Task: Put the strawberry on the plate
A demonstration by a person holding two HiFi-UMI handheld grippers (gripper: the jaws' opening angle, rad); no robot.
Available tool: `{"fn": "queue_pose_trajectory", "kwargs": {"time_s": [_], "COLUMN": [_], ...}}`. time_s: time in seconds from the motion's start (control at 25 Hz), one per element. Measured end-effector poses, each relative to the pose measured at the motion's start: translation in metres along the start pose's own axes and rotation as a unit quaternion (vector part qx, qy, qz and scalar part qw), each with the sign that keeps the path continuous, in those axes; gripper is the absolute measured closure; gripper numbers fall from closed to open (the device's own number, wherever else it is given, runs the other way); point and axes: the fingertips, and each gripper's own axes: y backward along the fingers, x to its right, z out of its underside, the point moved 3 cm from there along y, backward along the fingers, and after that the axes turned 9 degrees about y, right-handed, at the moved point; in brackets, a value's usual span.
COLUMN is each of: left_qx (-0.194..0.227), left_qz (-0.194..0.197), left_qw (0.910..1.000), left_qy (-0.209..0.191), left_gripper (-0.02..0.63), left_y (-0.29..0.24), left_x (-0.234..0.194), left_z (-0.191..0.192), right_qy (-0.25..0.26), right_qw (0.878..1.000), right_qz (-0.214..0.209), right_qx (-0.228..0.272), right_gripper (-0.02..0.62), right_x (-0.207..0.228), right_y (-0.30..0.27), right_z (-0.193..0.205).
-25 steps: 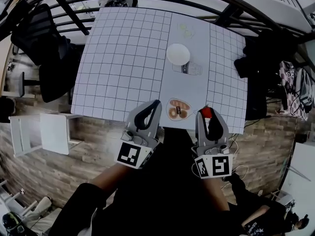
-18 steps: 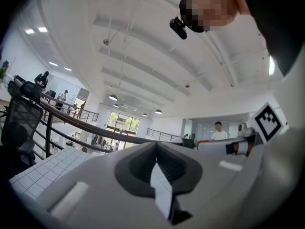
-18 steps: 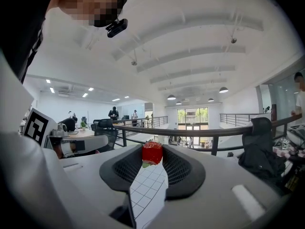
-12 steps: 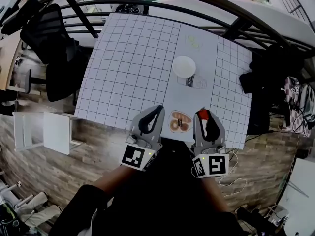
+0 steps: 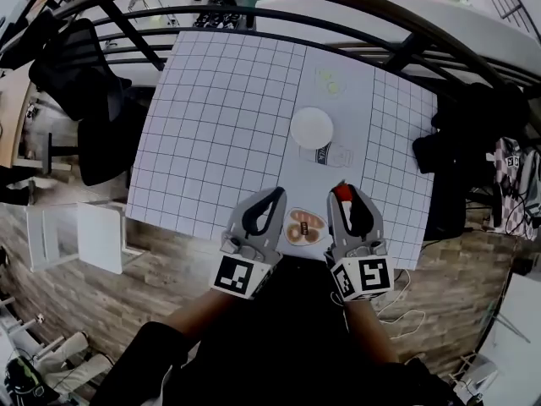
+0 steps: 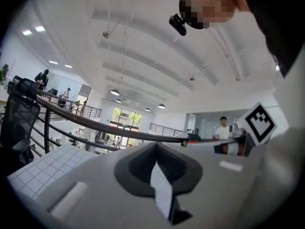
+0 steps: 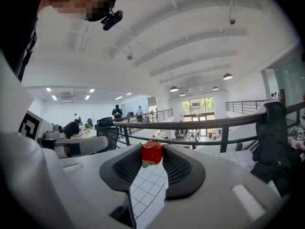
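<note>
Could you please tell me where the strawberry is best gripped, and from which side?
Across its wide red body, one pad on each flank, as the right tongs grip the strawberry now. The green cap sits low and clear of the pads, so the pinch looks reasonably secure.

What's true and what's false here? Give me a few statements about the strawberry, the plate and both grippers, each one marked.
1. The right gripper grips the strawberry between its jaws. True.
2. The strawberry lies on the plate. False: the plate is bare, and the strawberry is in the right gripper, nearer the person.
3. The left gripper carries a second strawberry. False: its jaws are together with nothing between them.
4. The plate is white and round and sits on the table. True.
</note>
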Motion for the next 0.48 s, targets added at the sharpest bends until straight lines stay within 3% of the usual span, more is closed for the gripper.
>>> {"fn": "queue_pose_trajectory", "kwargs": {"time_s": [0.48], "left_qx": [-0.036], "left_qz": [-0.024], "left_qw": [0.9990], "left_qy": [0.012], "left_gripper": [0.597], "left_y": [-0.045], "left_x": [-0.011], "left_z": [0.022], "right_qy": [0.020], "right_qw": [0.998], "right_qz": [-0.042], "right_qx": [-0.053], "right_gripper": [0.465], "right_x": [0.036], "right_y": [-0.071], "right_z": [0.039]}}
